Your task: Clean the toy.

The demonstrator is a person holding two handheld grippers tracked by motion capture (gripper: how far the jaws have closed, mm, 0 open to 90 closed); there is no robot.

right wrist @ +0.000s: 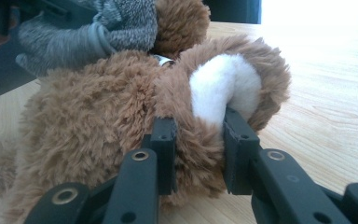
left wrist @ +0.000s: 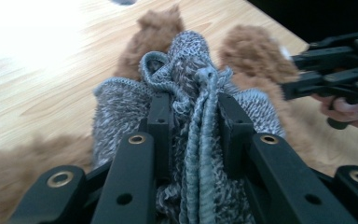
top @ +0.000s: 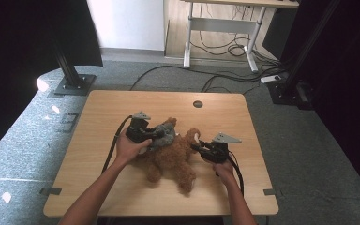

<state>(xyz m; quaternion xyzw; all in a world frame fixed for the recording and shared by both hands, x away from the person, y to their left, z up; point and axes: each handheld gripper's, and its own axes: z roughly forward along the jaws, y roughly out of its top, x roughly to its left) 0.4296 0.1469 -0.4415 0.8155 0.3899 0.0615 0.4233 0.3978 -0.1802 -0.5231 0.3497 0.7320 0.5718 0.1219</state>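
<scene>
The knit garment (left wrist: 186,116) runs off the bottom edge between the left gripper (left wrist: 193,126) jaws. The plush toy (right wrist: 121,126) is cut by the left edge beyond the right gripper (right wrist: 198,140); its face is hidden.

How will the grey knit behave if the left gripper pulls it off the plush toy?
Probably floppy: the knit bunches in folds between the left gripper jaws. Likely stretchy and light, given its loose, open weave. It may snag or drag the plush toy along, though the right gripper, clamped on the toy's limb, should anchor it.
</scene>
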